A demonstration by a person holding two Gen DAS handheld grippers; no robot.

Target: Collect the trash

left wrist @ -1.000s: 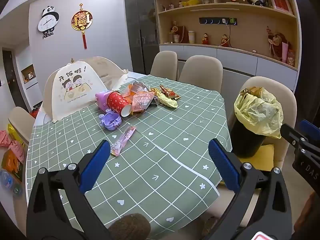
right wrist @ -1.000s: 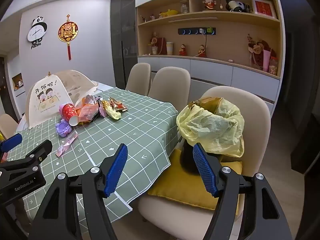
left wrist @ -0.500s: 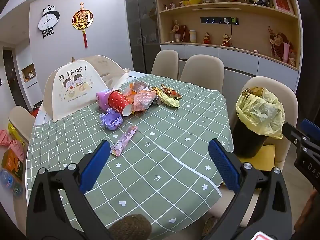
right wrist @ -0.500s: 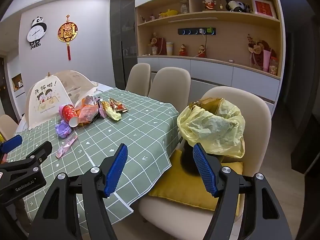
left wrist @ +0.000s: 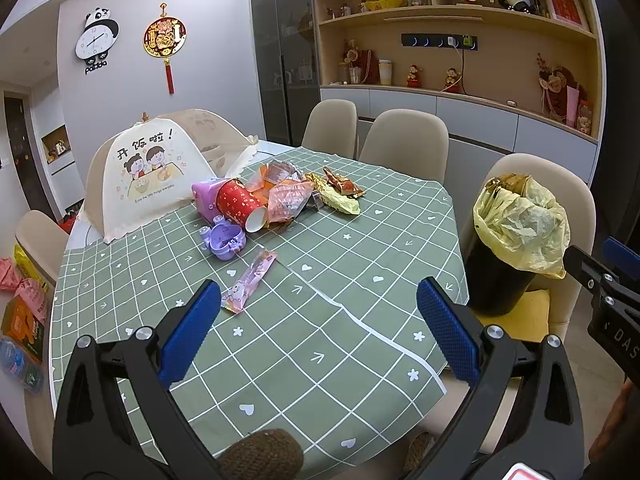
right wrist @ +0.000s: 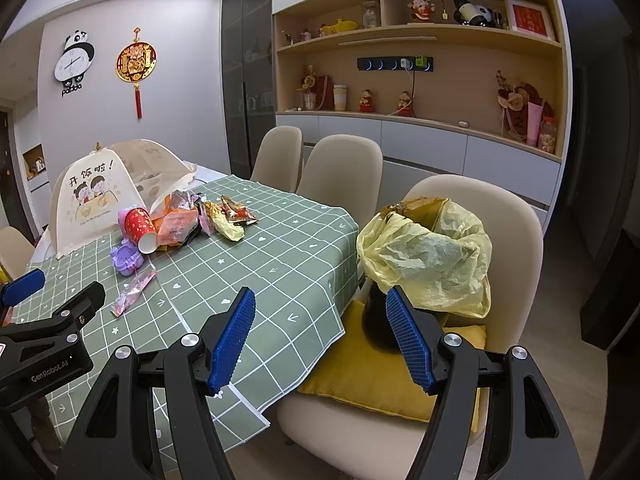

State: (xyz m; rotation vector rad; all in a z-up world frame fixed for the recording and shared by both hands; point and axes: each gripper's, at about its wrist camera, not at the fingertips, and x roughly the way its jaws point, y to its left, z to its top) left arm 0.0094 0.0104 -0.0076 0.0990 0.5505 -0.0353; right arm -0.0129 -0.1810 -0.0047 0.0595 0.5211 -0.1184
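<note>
Trash lies on the green checked tablecloth (left wrist: 340,280): a red paper cup (left wrist: 240,205) on its side, orange and clear wrappers (left wrist: 286,196), a yellow wrapper (left wrist: 340,202), a purple plastic lid (left wrist: 226,238) and a pink sachet (left wrist: 250,280) nearest me. A black bin with a yellow bag (left wrist: 516,224) stands on a chair at the right, also in the right wrist view (right wrist: 428,256). My left gripper (left wrist: 316,332) is open and empty above the table's near part. My right gripper (right wrist: 320,336) is open and empty, before the bin and the table corner.
A cloth food cover (left wrist: 144,176) stands at the table's far left. Beige chairs (left wrist: 404,144) line the far side. A yellow cushion (right wrist: 380,372) lies under the bin on the chair seat. Packages (left wrist: 20,312) lie on the floor at left.
Both grippers have shifted only slightly; the view has barely moved. Both stay open and empty.
</note>
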